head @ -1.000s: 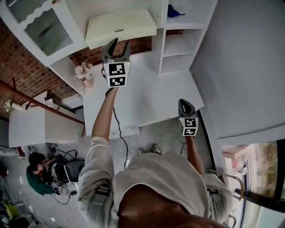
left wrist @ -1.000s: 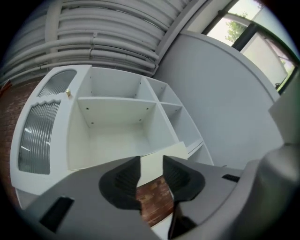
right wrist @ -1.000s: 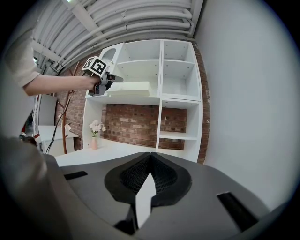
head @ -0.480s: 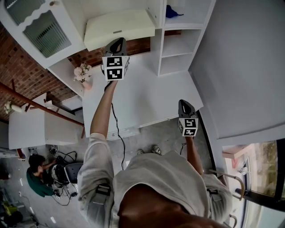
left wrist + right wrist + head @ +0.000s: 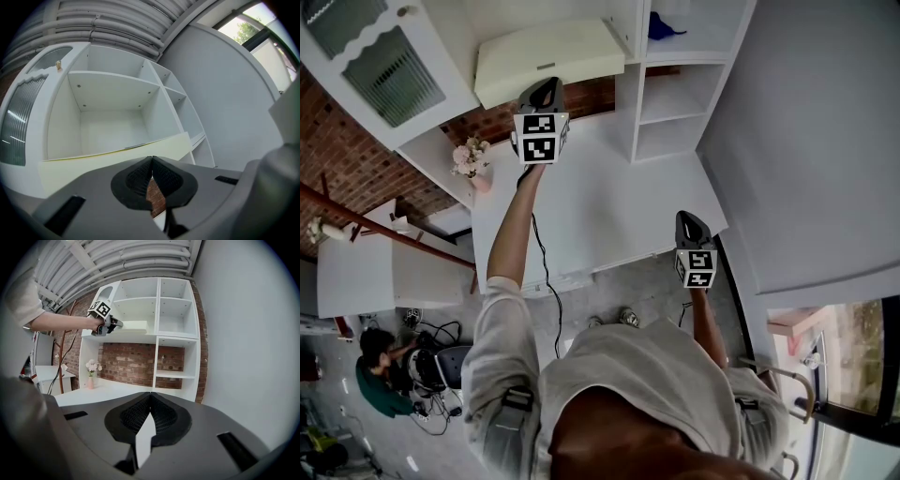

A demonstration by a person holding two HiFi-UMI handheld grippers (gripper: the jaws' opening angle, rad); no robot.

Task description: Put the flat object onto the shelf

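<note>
Your left gripper (image 5: 546,90) had its jaws pressed together on nothing, its tip just short of the cream board (image 5: 548,56) at its 12 o'clock. The board lay flat on the white shelf unit (image 5: 630,103). At 4 o'clock, well apart, your right gripper (image 5: 692,221) was closed and empty too.

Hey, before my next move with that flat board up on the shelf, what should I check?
1. Is the flat board lying on the shelf unit: ok.
2. Is the board pushed fully in: not ok, its front overhangs.
3. Is the left claw shut with nothing between: ok.
4. Is the left claw touching the board's edge: cannot tell.
5. Is the right claw shut, empty and held low: ok.
</note>
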